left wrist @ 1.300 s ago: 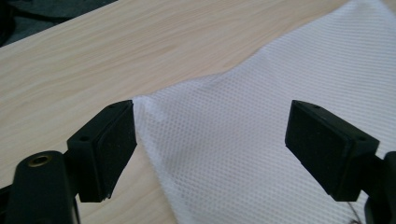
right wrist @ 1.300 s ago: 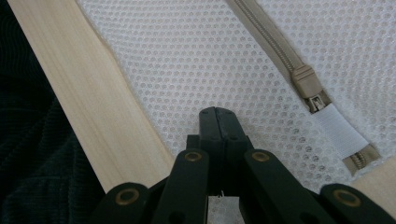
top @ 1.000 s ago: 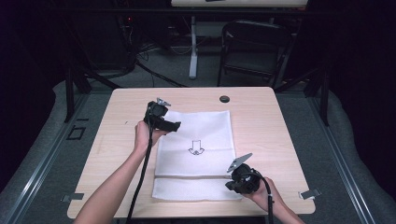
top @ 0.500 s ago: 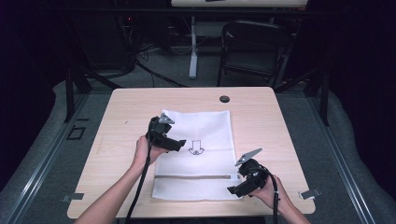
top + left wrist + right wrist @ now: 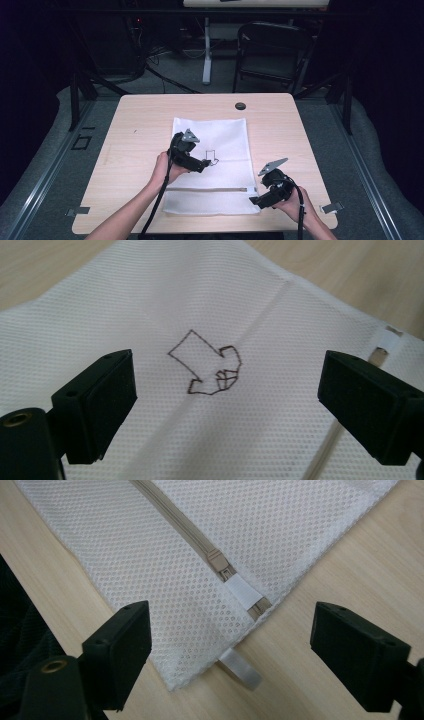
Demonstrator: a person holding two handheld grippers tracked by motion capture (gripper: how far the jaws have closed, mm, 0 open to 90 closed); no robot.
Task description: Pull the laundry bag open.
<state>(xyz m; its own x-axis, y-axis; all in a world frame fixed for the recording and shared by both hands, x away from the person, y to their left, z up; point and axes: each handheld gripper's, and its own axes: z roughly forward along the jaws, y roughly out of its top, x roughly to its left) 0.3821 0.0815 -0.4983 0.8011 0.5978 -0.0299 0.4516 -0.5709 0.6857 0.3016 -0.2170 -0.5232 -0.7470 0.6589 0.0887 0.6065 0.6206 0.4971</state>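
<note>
While the white mesh zip bag (image 5: 215, 165) lies flat on the light wooden table (image 5: 135, 135), the left gripper (image 5: 204, 164) hovers jaws spread above its stitched arrow (image 5: 206, 364); the right gripper (image 5: 255, 201), jaws just closing slightly with nothing between them, faces the beige zipper pull (image 5: 220, 564). A black round cap (image 5: 240, 106) sits well apart.

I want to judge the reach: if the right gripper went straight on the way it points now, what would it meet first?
Most likely the white mesh bag, at the zipper's end near its corner. The right gripper points there with jaws open and nothing between them. Depth is hard to judge.
</note>
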